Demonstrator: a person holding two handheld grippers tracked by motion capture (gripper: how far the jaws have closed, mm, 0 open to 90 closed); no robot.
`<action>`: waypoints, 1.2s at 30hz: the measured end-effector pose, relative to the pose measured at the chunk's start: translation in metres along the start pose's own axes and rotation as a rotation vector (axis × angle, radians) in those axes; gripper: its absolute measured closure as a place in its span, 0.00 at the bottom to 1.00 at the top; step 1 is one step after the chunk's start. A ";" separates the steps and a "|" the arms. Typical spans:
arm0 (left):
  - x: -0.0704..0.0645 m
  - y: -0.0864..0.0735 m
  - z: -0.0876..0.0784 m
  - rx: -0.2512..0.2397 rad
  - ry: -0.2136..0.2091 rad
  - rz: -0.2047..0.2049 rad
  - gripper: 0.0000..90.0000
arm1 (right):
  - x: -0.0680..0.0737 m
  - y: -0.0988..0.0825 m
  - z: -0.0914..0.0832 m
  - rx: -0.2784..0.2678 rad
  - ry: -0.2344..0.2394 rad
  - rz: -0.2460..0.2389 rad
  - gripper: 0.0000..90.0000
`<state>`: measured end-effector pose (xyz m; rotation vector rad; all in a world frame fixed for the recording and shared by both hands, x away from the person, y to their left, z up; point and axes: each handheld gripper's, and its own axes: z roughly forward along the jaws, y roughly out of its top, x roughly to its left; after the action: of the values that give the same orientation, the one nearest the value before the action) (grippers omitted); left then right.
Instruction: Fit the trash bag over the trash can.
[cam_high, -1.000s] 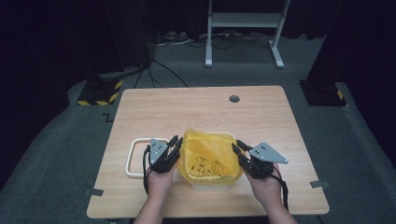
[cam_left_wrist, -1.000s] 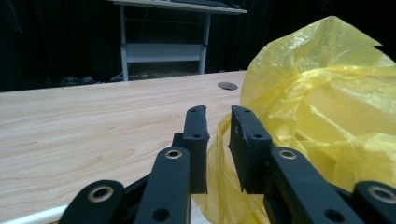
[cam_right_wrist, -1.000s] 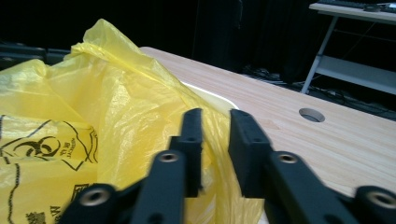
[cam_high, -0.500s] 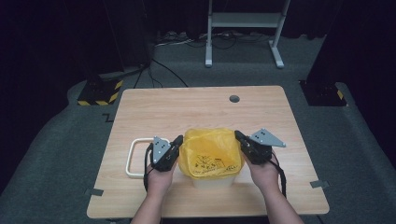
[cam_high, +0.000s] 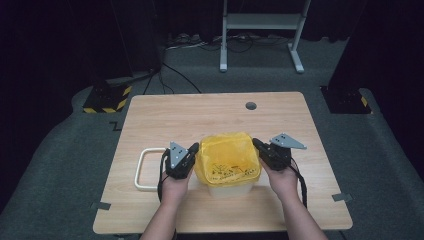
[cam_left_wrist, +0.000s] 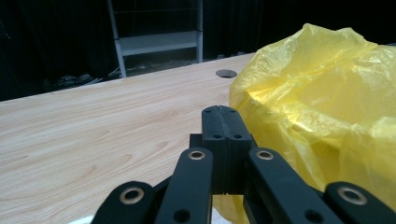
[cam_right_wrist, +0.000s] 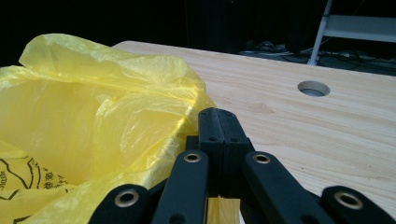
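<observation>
Hiding most of the white bin (cam_high: 227, 189), yellow bag (cam_high: 227, 159) sits near-centre on table (cam_high: 165, 115). Left gripper (cam_high: 191, 151) and right gripper (cam_high: 256, 144) flank it, jaws together; pinched film can't be made out.

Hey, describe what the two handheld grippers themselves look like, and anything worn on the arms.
Both the left gripper and right gripper are black, with linkage arms joined by brass-ringed pivots. Each carries a grey three-cornered plate on top and trails a black cable. The forearms are bare, no sleeves visible.

Dark room, grey carpet (cam_high: 65, 150), white metal stand (cam_high: 260, 22) behind
</observation>
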<state>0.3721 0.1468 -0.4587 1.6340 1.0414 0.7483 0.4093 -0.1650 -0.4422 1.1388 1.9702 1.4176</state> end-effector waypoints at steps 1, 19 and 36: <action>0.000 0.000 0.000 0.000 -0.001 -0.001 1.00 | 0.001 0.000 -0.001 -0.002 -0.005 -0.003 0.99; 0.003 -0.009 -0.017 -0.043 -0.007 -0.035 0.99 | 0.058 -0.014 -0.078 -0.084 -0.071 -0.035 0.73; -0.008 0.013 -0.033 -0.056 -0.081 0.061 0.92 | 0.062 -0.015 -0.066 -0.003 -0.073 -0.091 0.90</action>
<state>0.3438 0.1520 -0.4362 1.6409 0.9091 0.7389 0.3201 -0.1520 -0.4257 1.0700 1.9433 1.3141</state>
